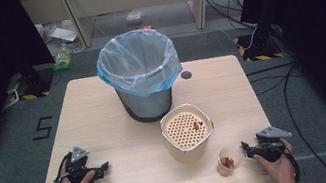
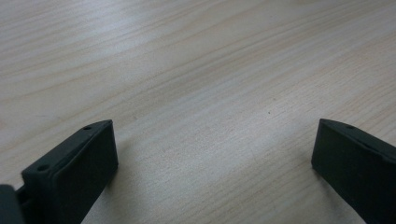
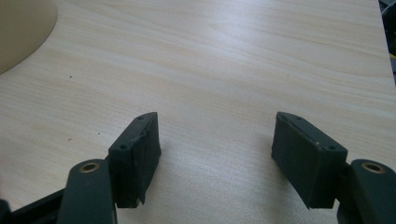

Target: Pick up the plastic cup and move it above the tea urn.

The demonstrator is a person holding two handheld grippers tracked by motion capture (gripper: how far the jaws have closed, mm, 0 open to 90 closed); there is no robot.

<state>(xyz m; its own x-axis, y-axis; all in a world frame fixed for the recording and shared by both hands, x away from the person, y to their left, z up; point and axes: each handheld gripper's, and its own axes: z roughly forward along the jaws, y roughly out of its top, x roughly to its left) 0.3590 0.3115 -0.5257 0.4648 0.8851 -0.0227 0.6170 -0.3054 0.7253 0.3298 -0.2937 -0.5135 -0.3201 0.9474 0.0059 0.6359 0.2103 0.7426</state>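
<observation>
Start posn — L gripper [image 1: 105, 167] & R gripper [image 1: 245, 147] both wide, empty, resting on table [image 1: 103, 112]; cup [image 1: 228, 160] w/ scraps just beside R, near strainer [image 1: 186, 128], bin [image 1: 141, 72] behind — next: R to close on cup.

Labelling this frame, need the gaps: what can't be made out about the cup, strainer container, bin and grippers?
- Small cup, high view: reddish bits inside, too small to identify.
- Beige container, high view: perforated insert hides what lies beneath; its red scraps are too small to name.
- Trash bin, high view: translucent liner blurs the contents.
- Beige container, right gripper view: cut off by the top-left edge.
</observation>
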